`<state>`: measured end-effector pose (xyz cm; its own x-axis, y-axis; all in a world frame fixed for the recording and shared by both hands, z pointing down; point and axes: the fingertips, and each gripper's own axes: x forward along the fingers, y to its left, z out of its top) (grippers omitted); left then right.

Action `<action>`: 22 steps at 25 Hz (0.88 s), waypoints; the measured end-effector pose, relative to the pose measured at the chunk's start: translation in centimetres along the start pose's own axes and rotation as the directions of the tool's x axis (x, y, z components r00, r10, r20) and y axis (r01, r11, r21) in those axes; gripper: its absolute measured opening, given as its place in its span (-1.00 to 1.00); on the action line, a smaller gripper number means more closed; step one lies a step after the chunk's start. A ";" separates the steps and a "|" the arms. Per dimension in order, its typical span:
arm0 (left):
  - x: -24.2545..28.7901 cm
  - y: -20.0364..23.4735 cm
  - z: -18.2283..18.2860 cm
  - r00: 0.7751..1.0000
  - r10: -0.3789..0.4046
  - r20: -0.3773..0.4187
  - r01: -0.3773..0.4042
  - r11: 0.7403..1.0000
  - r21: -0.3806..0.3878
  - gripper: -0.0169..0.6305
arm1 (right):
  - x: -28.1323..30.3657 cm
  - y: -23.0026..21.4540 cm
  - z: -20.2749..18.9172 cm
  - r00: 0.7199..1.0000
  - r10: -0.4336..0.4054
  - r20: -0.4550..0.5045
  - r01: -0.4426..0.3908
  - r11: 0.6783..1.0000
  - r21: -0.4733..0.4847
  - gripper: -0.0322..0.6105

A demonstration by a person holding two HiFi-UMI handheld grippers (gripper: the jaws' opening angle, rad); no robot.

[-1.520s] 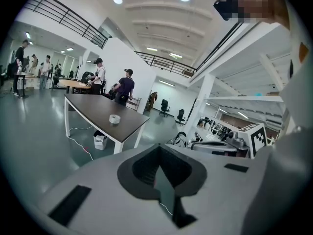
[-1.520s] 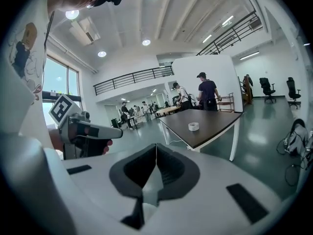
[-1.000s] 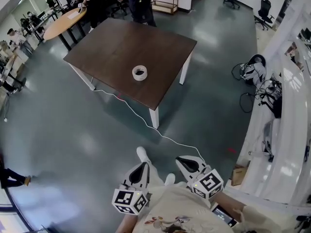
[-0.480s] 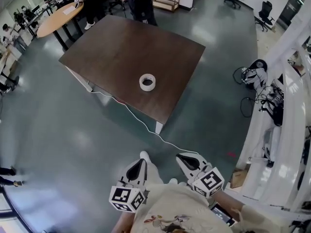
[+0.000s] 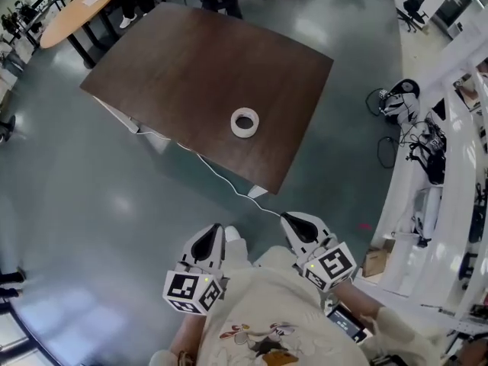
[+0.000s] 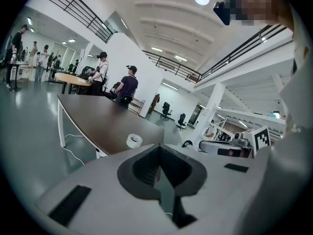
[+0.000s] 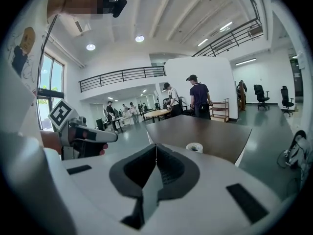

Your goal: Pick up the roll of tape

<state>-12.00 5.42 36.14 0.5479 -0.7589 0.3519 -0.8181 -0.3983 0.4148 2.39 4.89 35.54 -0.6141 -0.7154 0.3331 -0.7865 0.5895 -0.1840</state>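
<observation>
A white roll of tape [image 5: 245, 122] lies flat near the front corner of a dark brown table [image 5: 183, 59]. It also shows small in the left gripper view, the tape [image 6: 134, 140], and in the right gripper view, the tape [image 7: 194, 147]. My left gripper [image 5: 214, 231] and right gripper [image 5: 293, 220] are held close to the person's body above the floor. Both are well short of the table and point toward it. Each has its jaws shut with nothing between them, seen along the left gripper [image 6: 157, 150] and along the right gripper [image 7: 155, 147].
A white cable [image 5: 221, 181] runs over the floor from the table's leg toward the person's feet. People stand at the table's far side, beside a round wooden table [image 5: 72, 17]. White benches with gear [image 5: 457, 166] and a cardboard box [image 5: 375, 263] line the right.
The table and the tape have drawn closer and sit lower in the head view. Both grippers travelled forward with the person, jaws staying shut.
</observation>
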 end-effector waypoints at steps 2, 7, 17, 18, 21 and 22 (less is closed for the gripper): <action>0.6 0.8 0.0 1.000 -0.007 -0.004 0.006 1.000 -0.014 -0.93 | 0.8 -0.1 -0.1 1.000 -0.007 -0.011 0.007 1.000 0.001 -0.88; 2.7 1.2 0.3 0.999 -0.038 -0.018 0.038 0.999 -0.031 -0.93 | 2.4 -1.2 0.3 0.999 -0.014 -0.040 0.014 1.000 -0.008 -0.88; 6.7 0.5 0.5 1.000 -0.001 -0.029 -0.002 0.997 -0.077 -0.93 | 6.8 -5.0 0.5 0.992 0.034 -0.118 -0.041 0.998 -0.057 -0.88; 7.1 0.5 0.5 1.000 0.009 -0.028 -0.012 0.996 -0.093 -0.93 | 7.3 -5.3 0.4 0.990 0.053 -0.127 -0.061 0.996 -0.058 -0.88; 8.9 0.4 0.7 0.999 0.037 -0.024 -0.039 0.996 -0.084 -0.93 | 8.7 -5.8 0.8 0.984 0.117 -0.134 -0.127 0.990 -0.063 -0.88; 9.5 0.3 0.7 0.999 0.043 -0.025 -0.044 0.996 -0.077 -0.93 | 9.0 -6.0 0.8 0.981 0.135 -0.137 -0.146 0.987 -0.073 -0.88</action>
<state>-7.13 -2.24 39.03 0.5167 -0.7620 0.3904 -0.8258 -0.3234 0.4619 1.51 -5.38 38.92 -0.6997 -0.5712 0.4292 -0.6820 0.7130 -0.1628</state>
